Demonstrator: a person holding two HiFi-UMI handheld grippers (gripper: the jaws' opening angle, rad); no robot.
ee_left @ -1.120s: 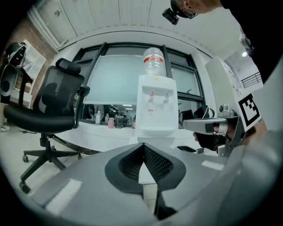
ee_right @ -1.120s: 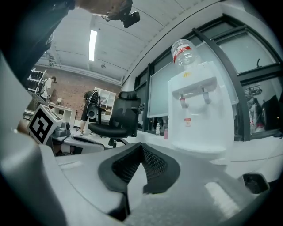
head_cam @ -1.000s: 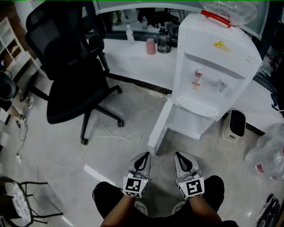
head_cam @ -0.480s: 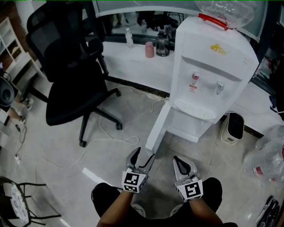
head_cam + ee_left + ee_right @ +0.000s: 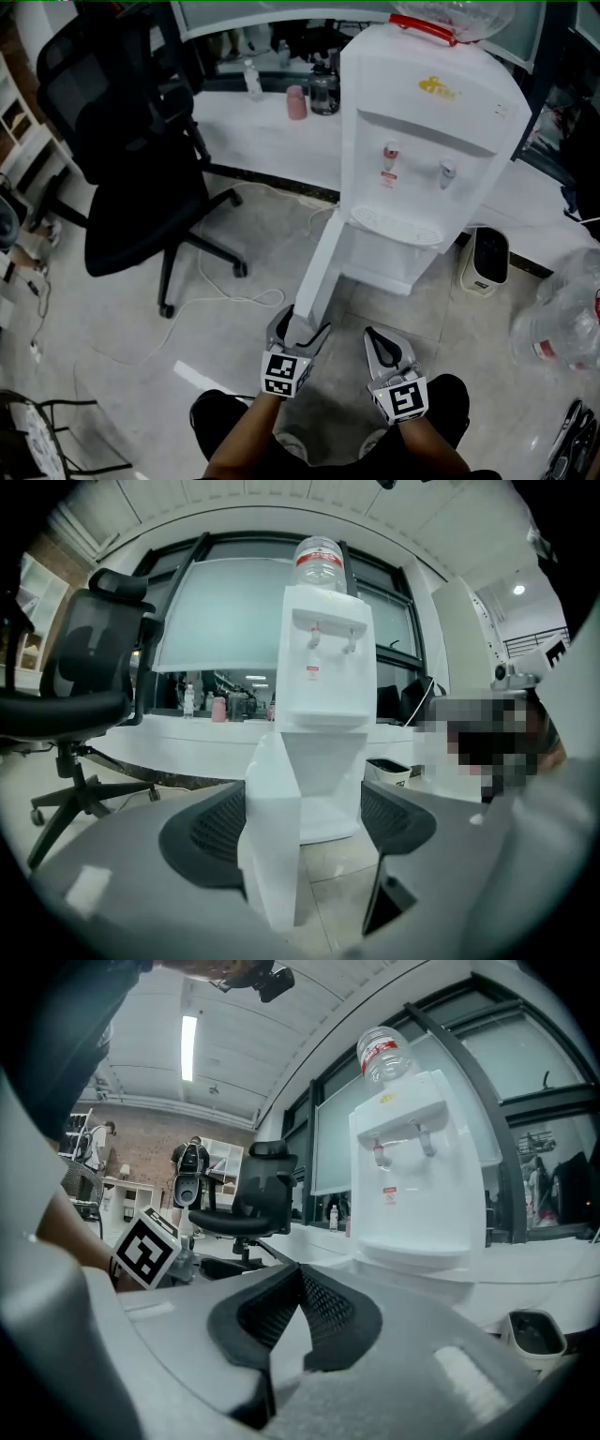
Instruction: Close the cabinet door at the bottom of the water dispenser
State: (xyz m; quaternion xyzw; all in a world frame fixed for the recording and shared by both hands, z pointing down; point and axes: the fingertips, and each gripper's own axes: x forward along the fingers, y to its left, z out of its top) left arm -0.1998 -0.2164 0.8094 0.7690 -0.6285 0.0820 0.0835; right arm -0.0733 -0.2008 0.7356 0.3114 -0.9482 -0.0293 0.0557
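Left gripper view: cabinet door [image 5: 272,855], upright free edge dead ahead between left hand-held gripper's [image 5: 305,808] just-opened, unclamped jaws, hinge beyond

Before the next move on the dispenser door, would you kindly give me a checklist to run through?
1. Door open and swung out toward the person, so it needs closing: ok.
2. Left gripper: the jaws have just been opening, and the door's edge stands between them with the pads not pressing on it: ok.
3. Right gripper shut, empty, off the door: ok.
4. Cabinet opening under the dispenser: nothing seen blocking the swing: ok.
5. Cable lies on the floor on the door's outer side, off its closing path: ok.
6. Latch or catch in working order: cannot tell.
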